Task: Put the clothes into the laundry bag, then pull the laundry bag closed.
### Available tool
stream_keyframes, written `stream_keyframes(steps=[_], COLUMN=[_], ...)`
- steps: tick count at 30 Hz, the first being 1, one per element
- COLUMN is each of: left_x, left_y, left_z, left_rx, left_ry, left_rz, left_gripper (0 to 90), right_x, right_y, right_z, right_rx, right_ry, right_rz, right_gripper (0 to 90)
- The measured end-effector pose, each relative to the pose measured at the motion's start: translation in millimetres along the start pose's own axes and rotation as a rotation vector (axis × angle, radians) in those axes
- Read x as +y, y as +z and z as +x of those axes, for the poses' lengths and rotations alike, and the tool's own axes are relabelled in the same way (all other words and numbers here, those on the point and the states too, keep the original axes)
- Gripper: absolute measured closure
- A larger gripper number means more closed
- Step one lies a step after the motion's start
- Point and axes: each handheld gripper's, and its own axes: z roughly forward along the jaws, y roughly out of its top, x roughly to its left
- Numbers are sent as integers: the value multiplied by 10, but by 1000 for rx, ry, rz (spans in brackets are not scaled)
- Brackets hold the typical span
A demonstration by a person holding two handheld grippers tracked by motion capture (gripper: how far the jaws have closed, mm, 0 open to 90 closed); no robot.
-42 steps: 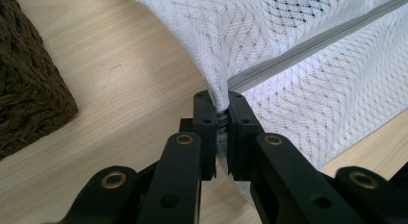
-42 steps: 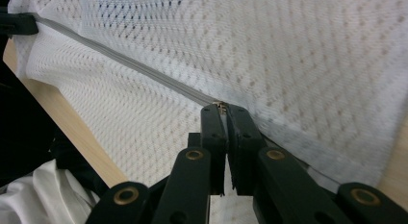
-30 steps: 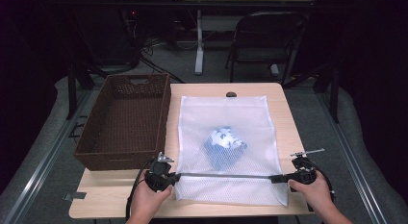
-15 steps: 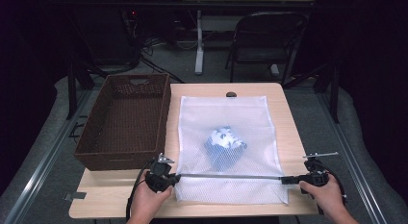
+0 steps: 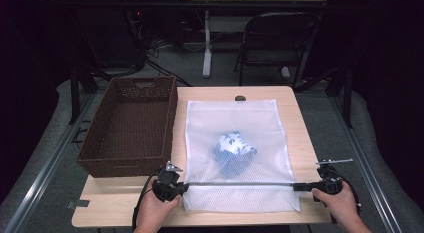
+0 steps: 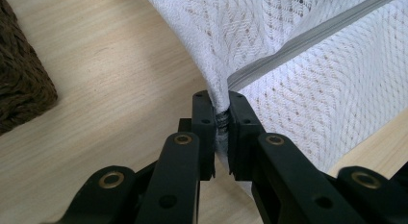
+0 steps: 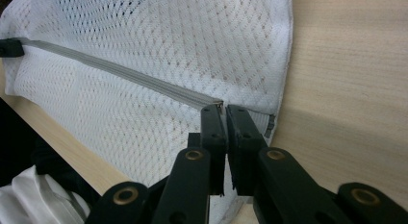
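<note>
Change: right gripper point(image 5: 300, 186) has drawn rightward along the zipper point(image 5: 240, 183).
Left gripper point(image 6: 221, 119): clamped on mesh bag point(image 5: 232, 153) at the zipper's left end.
Right jaws: pinching the zipper pull.

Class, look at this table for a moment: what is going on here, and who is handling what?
A person works on a white mesh laundry bag lying flat on the light wooden table, with a blue-and-white patterned cloth inside. The left gripper pinches the bag's edge at one end of the grey zipper. The right gripper is shut on what looks like the zipper pull at the opposite end, so the zipper appears closed. A dark brown woven basket sits to the left.
</note>
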Motion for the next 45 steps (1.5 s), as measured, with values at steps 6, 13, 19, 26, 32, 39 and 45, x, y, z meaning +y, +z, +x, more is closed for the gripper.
stream_keyframes(steps=[6,13,19,26,32,39,45], left_x=[-4,-17,-8,5,-11,-18,-24], left_y=[16,43,58,105,96,97,93], left_z=[9,7,10,9,22,29,42], left_rx=[1,2,3,-6,-9,-3,5], left_ry=[1,4,1,10,9,0,2], left_rz=[2,9,11,32,38,46,53], left_gripper=[835,830,826,818,814,804,789], right_x=[-5,-21,-23,-55,-53,-54,-65], right_y=[8,-3,-11,-44,-40,-65,-68], right_z=[12,19,18,2,12,42,53], right_rx=[-8,-9,-9,-10,-11,-11,-12], right_ry=[-7,-7,-8,0,0,-9,-14], right_rz=[-3,-9,-12,-21,-24,-23,-22], right_gripper=[861,861,861,861,860,860,854])
